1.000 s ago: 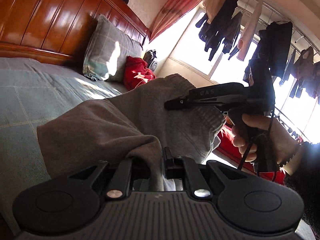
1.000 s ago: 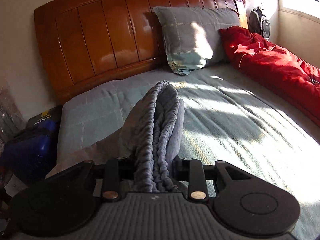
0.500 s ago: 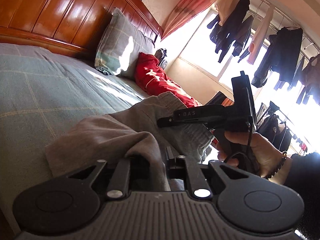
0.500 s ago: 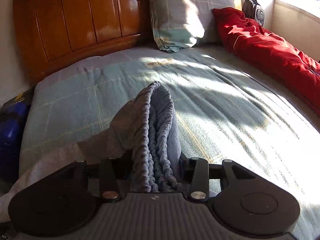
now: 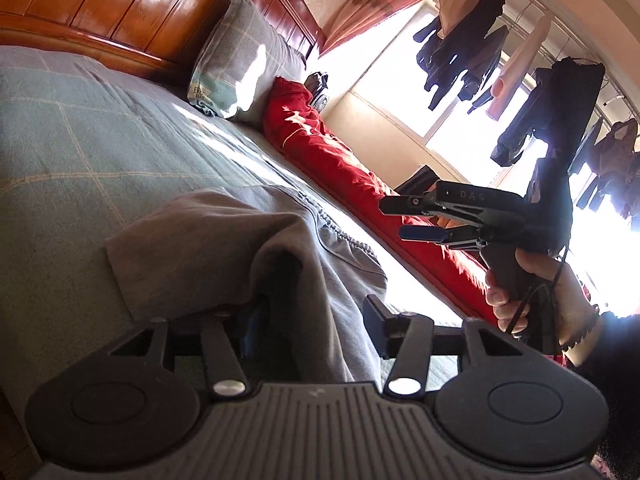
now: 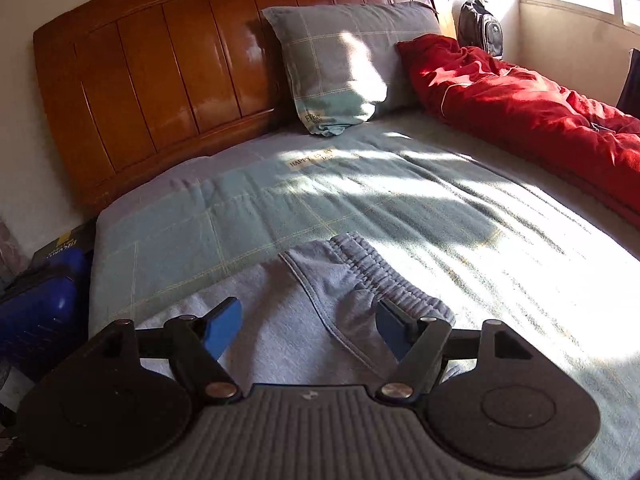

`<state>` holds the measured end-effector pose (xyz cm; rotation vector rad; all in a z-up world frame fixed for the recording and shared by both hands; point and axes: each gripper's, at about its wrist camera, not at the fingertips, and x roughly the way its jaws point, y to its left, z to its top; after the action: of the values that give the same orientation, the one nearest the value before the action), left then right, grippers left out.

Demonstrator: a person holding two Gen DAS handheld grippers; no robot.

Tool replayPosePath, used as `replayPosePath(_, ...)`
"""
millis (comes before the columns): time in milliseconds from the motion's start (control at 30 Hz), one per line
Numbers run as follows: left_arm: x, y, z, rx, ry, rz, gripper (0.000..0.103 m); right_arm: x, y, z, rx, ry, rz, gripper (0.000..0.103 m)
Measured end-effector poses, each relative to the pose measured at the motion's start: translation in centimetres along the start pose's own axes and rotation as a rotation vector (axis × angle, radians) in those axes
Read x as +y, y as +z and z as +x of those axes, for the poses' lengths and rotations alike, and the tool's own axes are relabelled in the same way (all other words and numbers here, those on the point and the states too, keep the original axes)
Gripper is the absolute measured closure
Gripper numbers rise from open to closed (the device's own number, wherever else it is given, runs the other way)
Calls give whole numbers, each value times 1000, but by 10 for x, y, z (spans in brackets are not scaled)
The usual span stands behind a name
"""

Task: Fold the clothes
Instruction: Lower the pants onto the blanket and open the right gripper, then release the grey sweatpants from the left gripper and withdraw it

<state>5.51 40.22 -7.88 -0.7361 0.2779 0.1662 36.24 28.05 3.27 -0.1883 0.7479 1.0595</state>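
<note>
Item: grey sweatpants [image 6: 304, 320], lying on my bedspread [image 6: 360, 200], elastic waistband at twelve o'clock. Left gripper [image 5: 312, 320]: jaws opening, cloth draped between, unpinched. Right gripper [image 6: 310, 324]: jaws opening, spread clear above the waistband.

Grey sweatpants [image 6: 320, 316]; teal checked bedspread [image 6: 248, 208]; red quilt [image 6: 516, 108]; blue tool pads [image 6: 222, 326]

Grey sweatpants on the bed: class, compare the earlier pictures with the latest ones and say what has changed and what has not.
Both tongs have let go. The right tongs, which pinched the waistband upright, are opening, and the grey sweatpants now lie flat on the bed. The left tongs are opening too; cloth hangs loose between their fingers. The pillow and red quilt stayed put.
</note>
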Motion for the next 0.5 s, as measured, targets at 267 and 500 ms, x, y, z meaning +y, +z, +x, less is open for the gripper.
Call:
replayPosePath(267, 72, -13, -5, 2, -289, -515, 34, 13, -81, -28, 99, 103, 54, 25)
replayPosePath(500, 121, -40, 6, -117, -265, -886, 29, 12, -127, -68, 82, 138, 168, 24)
